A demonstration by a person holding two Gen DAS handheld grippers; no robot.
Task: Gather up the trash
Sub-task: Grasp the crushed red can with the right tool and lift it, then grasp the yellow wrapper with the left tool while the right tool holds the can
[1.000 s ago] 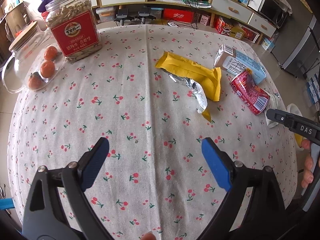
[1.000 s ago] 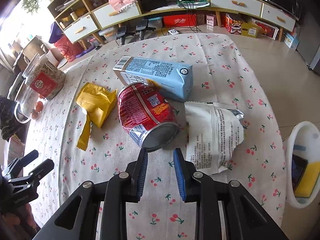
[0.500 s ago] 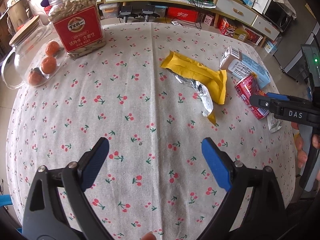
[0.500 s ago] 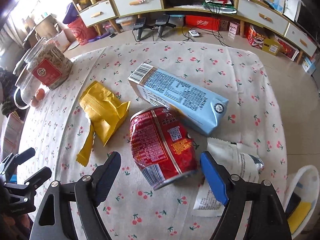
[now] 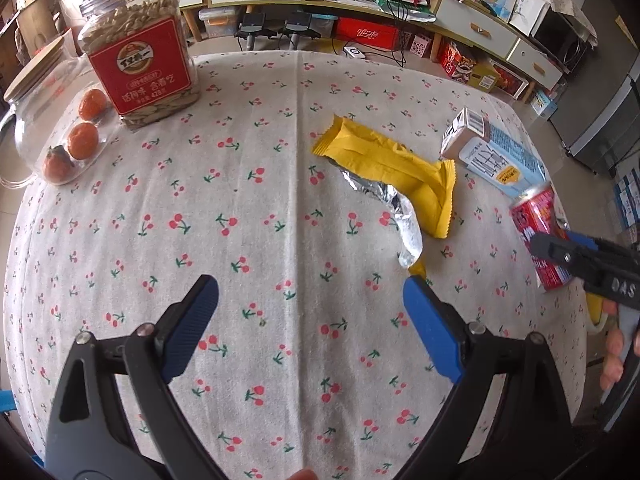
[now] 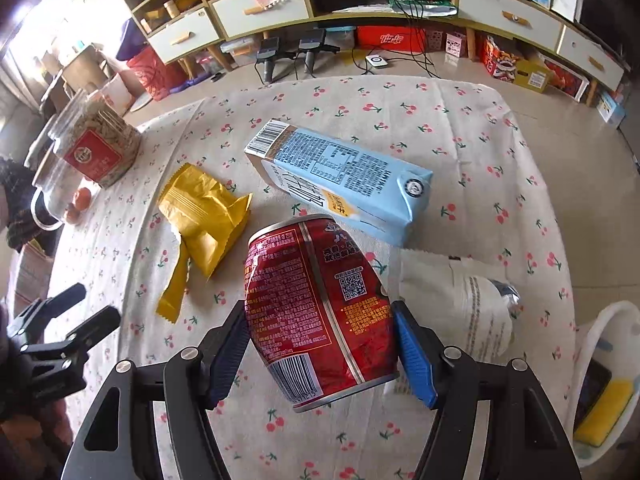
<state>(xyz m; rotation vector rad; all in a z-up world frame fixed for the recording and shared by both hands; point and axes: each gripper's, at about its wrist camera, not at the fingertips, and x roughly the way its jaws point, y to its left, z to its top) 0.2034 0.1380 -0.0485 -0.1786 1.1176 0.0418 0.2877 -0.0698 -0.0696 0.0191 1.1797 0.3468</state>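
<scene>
Right gripper (image 6: 320, 354) fingers clamped on dented red can (image 6: 316, 304), near worktop (image 6: 460, 120) edge at 3 o'clock. Left gripper (image 5: 310, 320) fingers apart over bare cloth; yellow wrapper (image 5: 394, 168) at 1 o'clock.

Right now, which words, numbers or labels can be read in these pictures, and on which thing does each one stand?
"DAS": on the right gripper.
"428": on the red label of the seed jar, below Chinese characters.
"47215": under the barcode on the red can.
Blue carton: fine print and barcode digits too small to read.
White bag: print blurred.
</scene>
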